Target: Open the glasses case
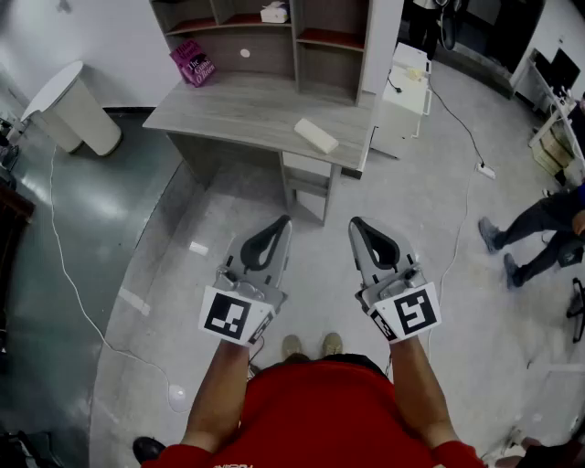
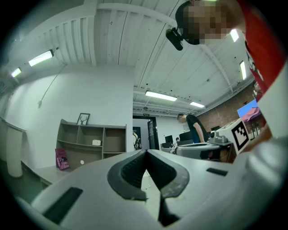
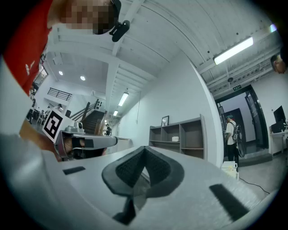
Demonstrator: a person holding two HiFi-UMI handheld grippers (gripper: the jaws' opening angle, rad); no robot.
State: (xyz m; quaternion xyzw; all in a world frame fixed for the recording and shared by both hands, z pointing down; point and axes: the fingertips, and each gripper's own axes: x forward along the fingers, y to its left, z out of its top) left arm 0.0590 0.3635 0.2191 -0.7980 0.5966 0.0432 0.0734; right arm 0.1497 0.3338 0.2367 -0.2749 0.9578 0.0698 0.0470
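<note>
Grey polished floor and a pale grey wooden table (image 1: 247, 110) with shelves (image 1: 274, 27) at its back in the head view; white oblong glasses case (image 1: 315, 135) lying near the table's front right edge, pink book (image 1: 193, 62) leaning at the back left. Well short of the table, left tool (image 1: 281, 222) and right tool (image 1: 356, 224) side by side, both clenched and empty. Left gripper view: jaws pressed tip to tip on nothing, pink book beyond. Right gripper view: jaws likewise together, grasping nothing, shelves ahead.
</note>
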